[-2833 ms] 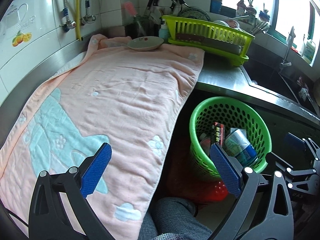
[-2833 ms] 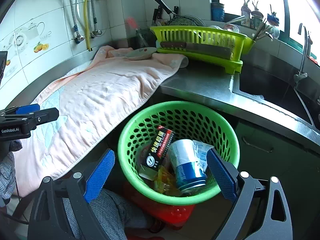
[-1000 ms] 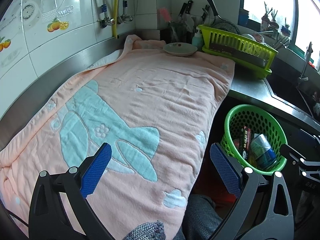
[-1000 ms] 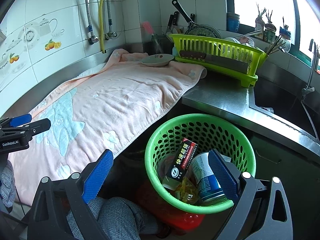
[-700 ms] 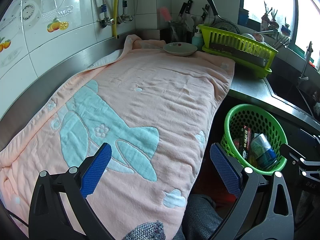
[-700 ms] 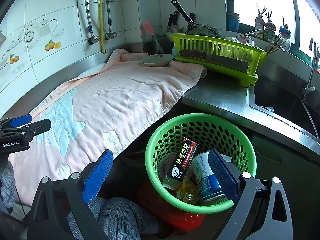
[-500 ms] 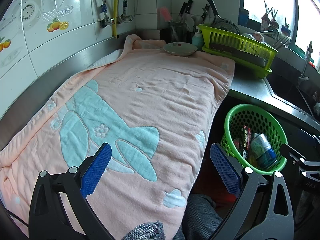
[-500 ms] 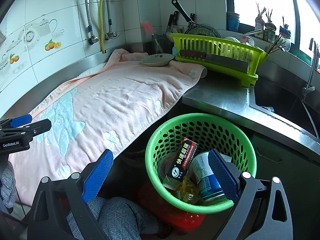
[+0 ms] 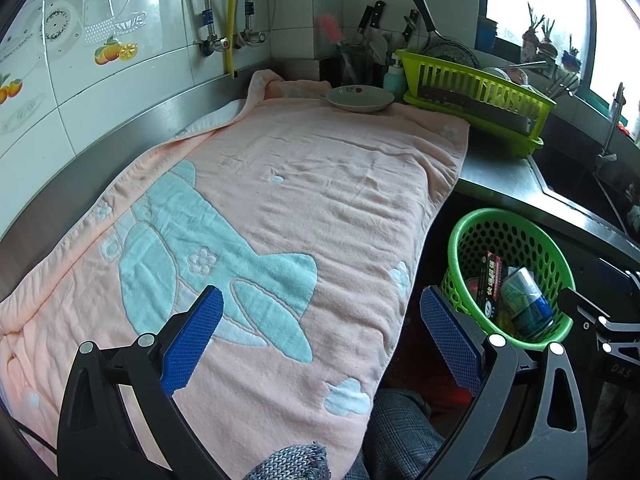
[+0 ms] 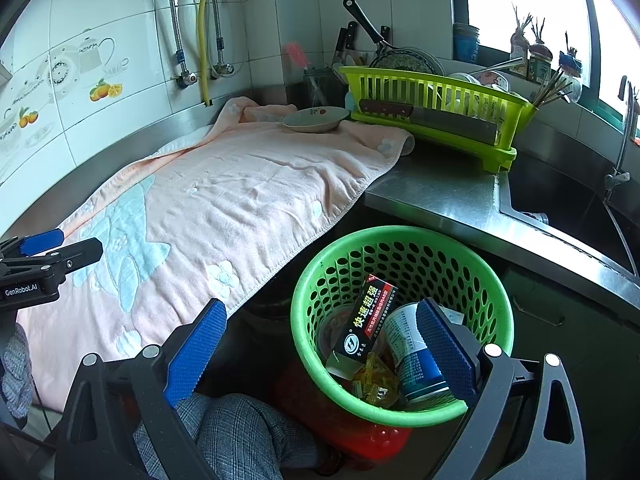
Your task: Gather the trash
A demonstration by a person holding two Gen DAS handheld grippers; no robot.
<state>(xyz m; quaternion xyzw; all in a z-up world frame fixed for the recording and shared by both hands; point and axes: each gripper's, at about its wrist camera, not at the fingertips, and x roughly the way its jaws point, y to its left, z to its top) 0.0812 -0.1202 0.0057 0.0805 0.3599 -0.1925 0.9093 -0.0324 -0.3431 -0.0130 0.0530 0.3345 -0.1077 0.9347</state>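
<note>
A green perforated basket (image 10: 404, 236) stands below the counter edge, also seen at lower right in the left wrist view as the basket (image 9: 472, 232). Inside it lie a black carton with red print (image 10: 364, 324), a blue and white can (image 10: 416, 356) and yellow wrappers (image 10: 374, 384). My right gripper (image 10: 320, 348) hangs open just above the basket's near rim, holding nothing. My left gripper (image 9: 320, 332) is open and empty over the near end of the pink towel (image 9: 280, 208). The left gripper's side (image 10: 44, 256) shows at the left of the right wrist view.
A pink towel with pale blue patterns covers the steel counter (image 10: 432, 192). A shallow dish (image 9: 359, 98) sits at its far end beside a yellow-green dish rack (image 9: 476, 96) holding a cleaver. A sink (image 10: 568, 208) lies to the right. A person's checked trouser leg (image 10: 232, 436) is below.
Both grippers have pulled back and risen since 2.8 s ago, so the basket looks smaller and more towel shows. Nothing has visibly moved over the last second.
</note>
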